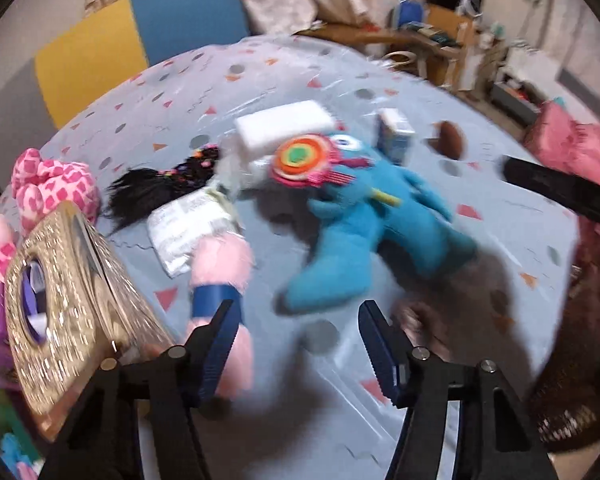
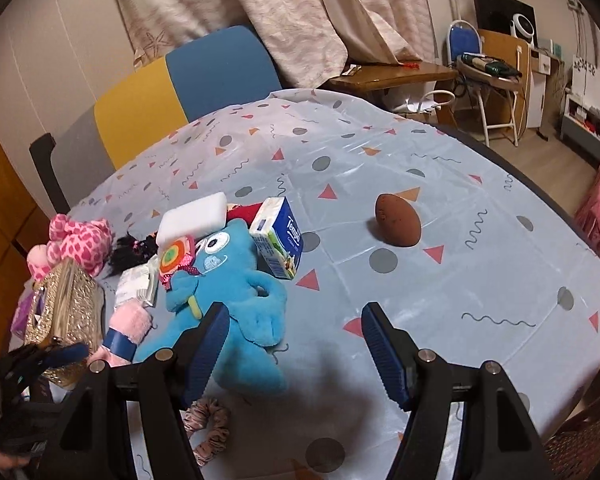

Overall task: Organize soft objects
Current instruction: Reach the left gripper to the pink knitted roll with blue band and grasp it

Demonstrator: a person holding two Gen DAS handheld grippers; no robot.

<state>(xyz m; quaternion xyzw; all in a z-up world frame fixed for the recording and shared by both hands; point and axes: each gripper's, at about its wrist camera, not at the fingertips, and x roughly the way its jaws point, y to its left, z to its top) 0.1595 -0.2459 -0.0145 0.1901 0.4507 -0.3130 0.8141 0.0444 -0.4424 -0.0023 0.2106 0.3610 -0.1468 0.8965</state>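
- Both empty: left gripper (image 1: pixel 296 346) and right gripper (image 2: pixel 294 346), jaws spread wide above the tablecloth (image 2: pixel 440 184).
- Blue plush (image 2: pixel 236 300) sprawled at ten o'clock of the right gripper, touching its left finger.
- Pink scrunchie (image 2: pixel 208 424) at seven o'clock.
- Brown ball (image 2: pixel 397 220) apart at one o'clock.

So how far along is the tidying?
Nothing looks sorted yet. Both grippers, left and right, are open and empty. The blue plush, pink plush, scrunchie and brown ball lie loose on the table.
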